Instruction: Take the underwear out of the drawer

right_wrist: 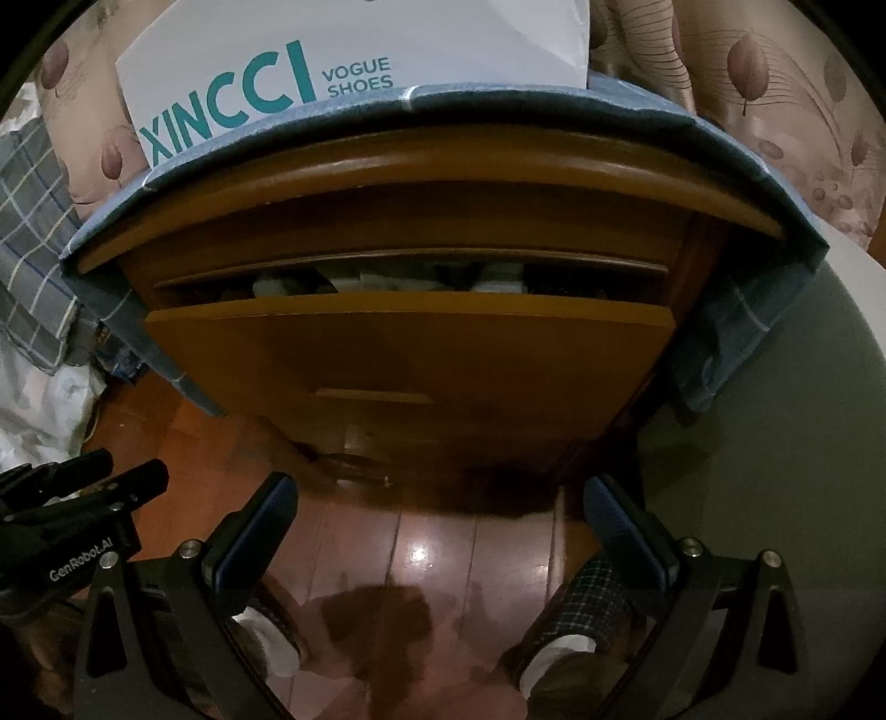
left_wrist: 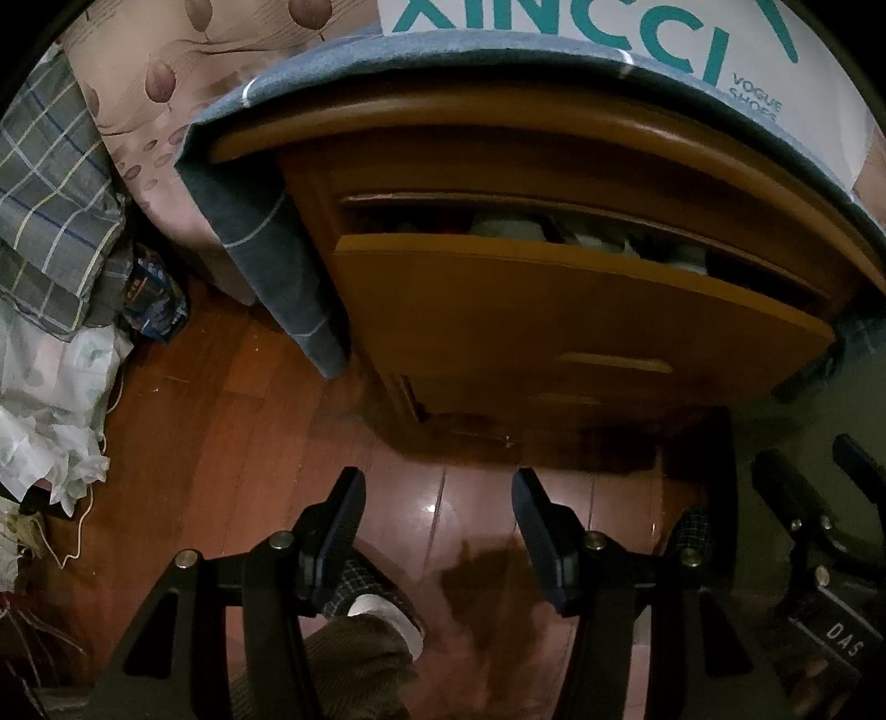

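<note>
Reddish wooden floor [right_wrist: 432, 531] runs beneath both my grippers, with a wooden nightstand [right_wrist: 421, 221] ahead under a blue checked cloth [right_wrist: 498, 105] and a white shoe box [right_wrist: 354, 50]. Its top drawer [right_wrist: 410, 343] stands pulled partly out; folded pale underwear [right_wrist: 498, 279] lies inside, seen only through the gap (single pieces cannot be told apart). My left gripper [left_wrist: 437, 498] hangs over the floor, fingers apart, nothing between them. My right gripper [right_wrist: 440, 504] hangs likewise, fingers spread wide and empty. Both sit well short of the drawer.
</note>
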`<move>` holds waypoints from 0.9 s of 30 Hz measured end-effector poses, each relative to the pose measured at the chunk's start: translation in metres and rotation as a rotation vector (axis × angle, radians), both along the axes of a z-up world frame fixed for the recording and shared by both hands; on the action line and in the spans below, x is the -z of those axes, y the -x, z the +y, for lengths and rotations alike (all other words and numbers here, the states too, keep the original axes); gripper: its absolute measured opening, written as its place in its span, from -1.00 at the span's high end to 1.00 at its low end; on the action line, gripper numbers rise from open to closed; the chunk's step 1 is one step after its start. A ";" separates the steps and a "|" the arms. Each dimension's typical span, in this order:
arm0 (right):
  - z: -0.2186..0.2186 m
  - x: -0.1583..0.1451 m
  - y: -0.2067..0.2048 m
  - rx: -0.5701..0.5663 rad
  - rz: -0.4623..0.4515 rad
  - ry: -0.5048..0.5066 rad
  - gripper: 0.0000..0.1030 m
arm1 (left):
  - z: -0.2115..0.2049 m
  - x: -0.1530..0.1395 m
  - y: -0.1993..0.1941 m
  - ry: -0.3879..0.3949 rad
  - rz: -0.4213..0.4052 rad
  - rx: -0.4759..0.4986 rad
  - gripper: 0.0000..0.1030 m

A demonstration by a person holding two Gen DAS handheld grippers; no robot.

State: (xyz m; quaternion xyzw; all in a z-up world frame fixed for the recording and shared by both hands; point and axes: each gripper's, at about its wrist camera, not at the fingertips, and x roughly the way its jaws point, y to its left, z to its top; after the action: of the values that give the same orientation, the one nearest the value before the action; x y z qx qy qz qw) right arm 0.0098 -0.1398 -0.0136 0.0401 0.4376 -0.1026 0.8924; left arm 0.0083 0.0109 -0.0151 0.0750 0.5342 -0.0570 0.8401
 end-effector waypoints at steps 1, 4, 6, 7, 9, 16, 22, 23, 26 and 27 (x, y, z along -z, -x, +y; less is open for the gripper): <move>0.001 0.000 0.000 0.000 0.000 -0.002 -0.98 | 0.001 0.000 0.000 0.009 0.002 -0.005 -0.09; 0.002 0.000 0.000 -0.003 0.005 0.001 -0.98 | 0.002 -0.002 -0.001 0.009 -0.001 -0.004 -0.09; 0.003 0.000 0.000 -0.006 0.006 0.004 -0.98 | 0.002 -0.001 0.000 0.011 0.002 0.002 -0.09; 0.004 0.000 -0.001 -0.006 0.006 0.006 -0.98 | 0.002 -0.001 0.000 0.009 0.002 0.003 -0.09; 0.004 -0.001 -0.002 -0.006 0.007 0.004 -0.98 | 0.002 0.000 0.000 0.008 0.000 0.001 -0.09; 0.004 0.001 -0.001 -0.006 0.006 0.005 -0.98 | 0.001 0.003 0.000 0.005 0.005 -0.002 -0.09; 0.003 0.003 -0.001 -0.009 0.012 -0.002 -0.98 | 0.004 0.002 0.001 0.017 0.007 0.000 -0.09; 0.004 0.004 -0.002 -0.012 0.015 -0.004 -0.98 | 0.004 0.002 0.000 0.023 0.012 -0.002 -0.09; 0.004 0.004 -0.002 -0.014 0.016 -0.003 -0.98 | 0.007 0.003 -0.001 0.033 0.023 -0.008 -0.09; 0.005 0.004 -0.002 -0.015 0.016 -0.002 -0.98 | 0.008 0.003 0.000 0.032 0.023 -0.009 -0.09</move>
State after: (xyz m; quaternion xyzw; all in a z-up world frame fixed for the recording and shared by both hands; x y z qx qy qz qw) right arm 0.0114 -0.1353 -0.0175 0.0369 0.4450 -0.0961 0.8896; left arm 0.0088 0.0185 -0.0177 0.0585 0.5430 -0.0626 0.8353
